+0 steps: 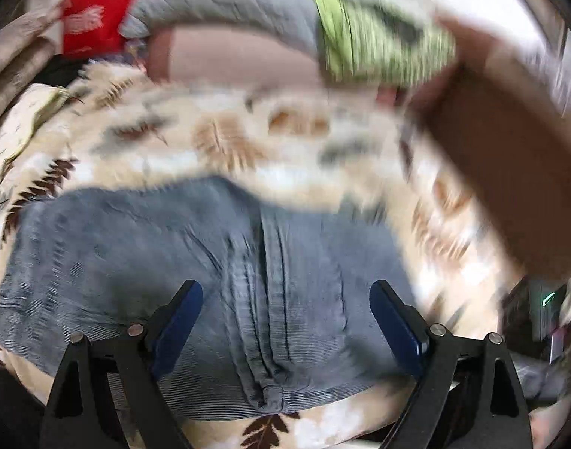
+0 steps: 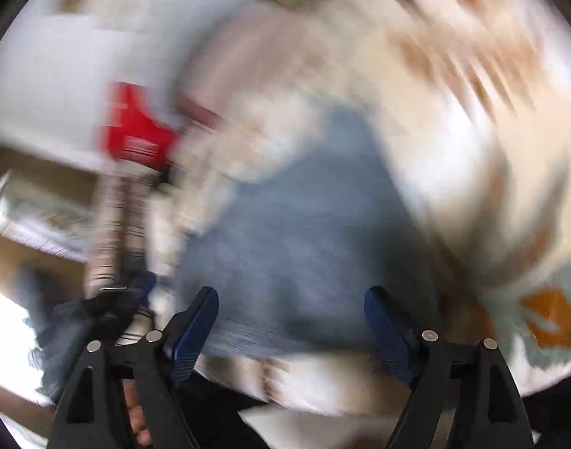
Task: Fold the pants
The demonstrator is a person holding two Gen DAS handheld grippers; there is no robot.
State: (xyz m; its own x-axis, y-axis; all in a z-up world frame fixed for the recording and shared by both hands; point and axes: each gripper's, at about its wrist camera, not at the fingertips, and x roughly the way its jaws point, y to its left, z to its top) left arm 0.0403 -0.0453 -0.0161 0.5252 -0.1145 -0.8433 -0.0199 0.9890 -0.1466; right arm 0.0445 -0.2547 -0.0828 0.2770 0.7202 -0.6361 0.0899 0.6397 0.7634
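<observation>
Pants (image 1: 195, 262), grey-blue corduroy, lie folded and flat on a fern-print blanket (image 1: 225, 138) covering a bed. Left hand-held gripper (image 1: 285, 321) hangs over the pants, jaws spread wide, nothing between the blue pads (image 1: 180, 318). Right hand-held gripper (image 2: 291, 321) also gapes over the same cloth, empty; its view is heavily blurred. Red cushion (image 1: 98, 7) and green striped cloth (image 1: 375, 37) sit at the blanket's far edge. A person's arm (image 1: 510, 172) crosses the left view's right side.

surface: leaf-print blanket (image 1: 229, 142) | on it: folded grey-blue pants (image 1: 195, 262), lying flat
</observation>
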